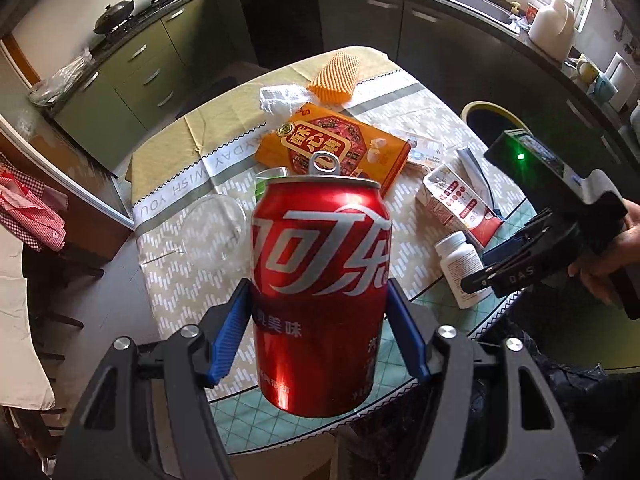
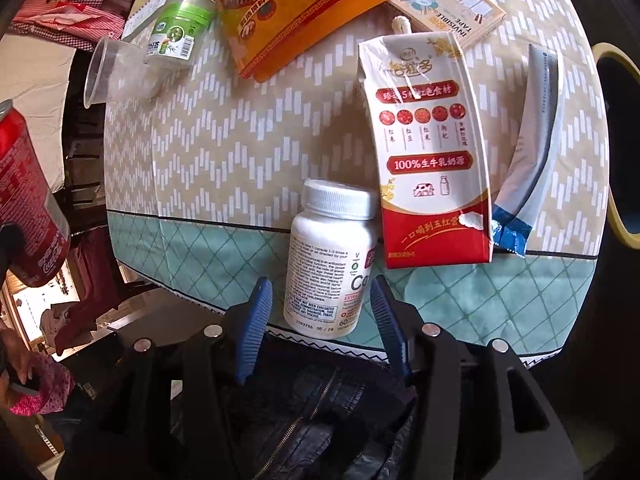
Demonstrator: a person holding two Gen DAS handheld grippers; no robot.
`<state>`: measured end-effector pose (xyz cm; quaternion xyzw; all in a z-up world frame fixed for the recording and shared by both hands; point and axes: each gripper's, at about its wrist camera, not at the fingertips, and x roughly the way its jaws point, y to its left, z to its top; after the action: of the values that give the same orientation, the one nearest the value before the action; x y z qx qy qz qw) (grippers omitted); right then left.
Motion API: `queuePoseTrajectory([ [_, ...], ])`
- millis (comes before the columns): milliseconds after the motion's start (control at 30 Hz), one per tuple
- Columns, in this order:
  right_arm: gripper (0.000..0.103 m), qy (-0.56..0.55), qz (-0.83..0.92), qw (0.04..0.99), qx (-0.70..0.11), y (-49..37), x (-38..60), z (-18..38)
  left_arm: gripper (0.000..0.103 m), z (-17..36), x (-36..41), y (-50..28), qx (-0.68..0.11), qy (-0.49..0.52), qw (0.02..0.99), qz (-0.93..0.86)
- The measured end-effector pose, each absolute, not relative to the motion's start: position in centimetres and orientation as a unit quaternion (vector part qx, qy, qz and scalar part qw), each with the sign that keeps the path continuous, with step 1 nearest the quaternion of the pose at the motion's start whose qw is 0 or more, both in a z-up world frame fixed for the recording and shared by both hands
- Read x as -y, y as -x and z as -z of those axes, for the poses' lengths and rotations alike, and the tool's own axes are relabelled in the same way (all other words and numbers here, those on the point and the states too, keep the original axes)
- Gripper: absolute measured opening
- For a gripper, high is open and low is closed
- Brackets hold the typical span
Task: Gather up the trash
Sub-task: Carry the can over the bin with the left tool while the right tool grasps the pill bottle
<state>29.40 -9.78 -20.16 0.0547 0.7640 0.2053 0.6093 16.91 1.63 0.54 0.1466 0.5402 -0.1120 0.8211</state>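
My left claw (image 1: 320, 316) holds the red can (image 1: 320, 288) upright between its blue pads, lifted clear above the table (image 1: 172, 280). My right claw (image 2: 322, 320) stands partly open, pointing down at the near table edge. The white pill bottle (image 2: 332, 256) lies just ahead of its fingers, partly between the tips, and neither pad presses on it. Touching the bottle's cap side is the milk carton (image 2: 432, 152), lying flat, with a grey-and-blue wrapper (image 2: 532, 140) beside it. Farther back lie the orange packet (image 2: 304, 12), a small green tin (image 2: 180, 32) and a clear cup (image 2: 116, 76) tipped over at the table's left edge. From the left view I also see an orange foam net (image 1: 334, 78) and crumpled plastic (image 1: 280, 98) at the far side, and a yellow-rimmed bin (image 1: 496, 118) past the table's right.
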Motion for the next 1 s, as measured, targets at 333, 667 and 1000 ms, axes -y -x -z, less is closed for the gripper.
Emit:
queuePoseTrajectory([
  [333, 0.048, -0.022, -0.205, 0.616, -0.761, -28.1, 7.5, 21.9, 0.063, 0.8, -1.5, -16.3, -0.543, -0.144, 0.816, 0.138],
  [667, 0.047, -0.123, -0.273, 0.663, -0.686, -26.4, 15.0, 15.9, 0.063, 0.5, 3.4, -18.1, -0.539, -0.163, 0.807, 0.177],
  [1000, 0.047, -0.203, -0.084, 0.77, -0.6, -33.6, 38.2, 16.8, 0.063, 0.7, 17.4, -22.5, -0.533, -0.19, 0.775, 0.281],
])
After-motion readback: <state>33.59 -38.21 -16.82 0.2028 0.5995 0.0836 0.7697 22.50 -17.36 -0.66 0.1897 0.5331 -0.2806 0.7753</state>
